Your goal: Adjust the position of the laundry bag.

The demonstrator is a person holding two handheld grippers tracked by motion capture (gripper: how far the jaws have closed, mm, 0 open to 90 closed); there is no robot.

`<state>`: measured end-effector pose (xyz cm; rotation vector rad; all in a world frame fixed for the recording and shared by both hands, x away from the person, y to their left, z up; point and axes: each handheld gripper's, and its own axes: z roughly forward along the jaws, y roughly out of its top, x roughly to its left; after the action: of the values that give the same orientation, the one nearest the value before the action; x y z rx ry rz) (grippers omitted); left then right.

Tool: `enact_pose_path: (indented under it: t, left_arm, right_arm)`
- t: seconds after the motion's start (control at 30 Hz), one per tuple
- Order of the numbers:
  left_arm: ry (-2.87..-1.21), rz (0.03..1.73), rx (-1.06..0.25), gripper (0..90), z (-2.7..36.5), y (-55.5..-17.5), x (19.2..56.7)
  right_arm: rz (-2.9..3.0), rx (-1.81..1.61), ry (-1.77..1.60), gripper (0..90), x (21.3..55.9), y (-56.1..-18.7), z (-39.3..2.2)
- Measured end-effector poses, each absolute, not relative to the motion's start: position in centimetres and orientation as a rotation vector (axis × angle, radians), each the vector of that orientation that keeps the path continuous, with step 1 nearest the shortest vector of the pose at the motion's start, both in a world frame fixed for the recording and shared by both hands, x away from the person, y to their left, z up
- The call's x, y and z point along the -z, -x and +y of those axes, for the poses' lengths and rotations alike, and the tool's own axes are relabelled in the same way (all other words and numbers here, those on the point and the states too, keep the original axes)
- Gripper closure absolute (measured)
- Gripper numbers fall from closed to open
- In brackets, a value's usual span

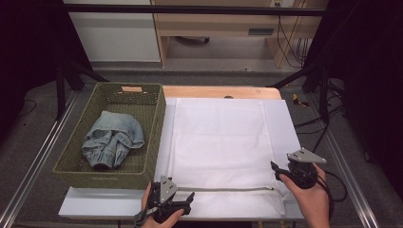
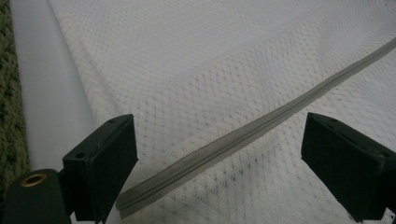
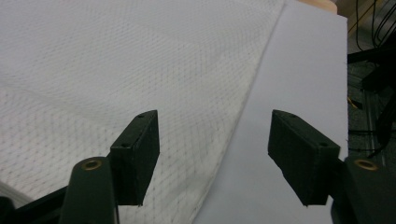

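The white mesh laundry bag (image 1: pixel 223 142) with its grey zipper (image 2: pixel 261 128) is lying flat at frame centre; I'm holding both grippers' jaws spread, pinching nothing, so they're risking snagging mesh beside the zipper.

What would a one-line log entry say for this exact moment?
left tool: open over zipper | right tool: open at right edge of mesh bag | jeans: in basket
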<state>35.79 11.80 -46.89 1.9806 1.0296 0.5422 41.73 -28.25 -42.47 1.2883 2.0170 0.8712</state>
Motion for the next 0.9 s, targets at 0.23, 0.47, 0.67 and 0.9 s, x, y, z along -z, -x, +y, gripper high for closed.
enact_pose_path:
  t: [0.23, 0.47, 0.67, 0.9]
  left_arm:
    - [-1.954, 1.054, -0.55, 11.0, 12.4, -35.4, 46.6]
    - [-1.958, 1.054, -0.568, 13.6, 12.2, -35.3, 46.8]
    - [-1.957, 1.053, -0.581, 14.5, 12.2, -35.0, 46.5]
    - [-1.948, 1.062, -0.567, 14.2, 12.5, -34.4, 46.5]
  right_arm:
    - [2.044, -0.878, -1.336, 42.0, 44.1, -43.5, -28.3]
    - [2.066, -0.909, -1.392, 50.6, 45.9, -43.8, -29.3]
    - [2.1, -0.895, -1.401, 48.4, 46.8, -44.4, -28.6]
    - [2.083, -0.9, -1.407, 38.5, 46.6, -44.6, -28.6]
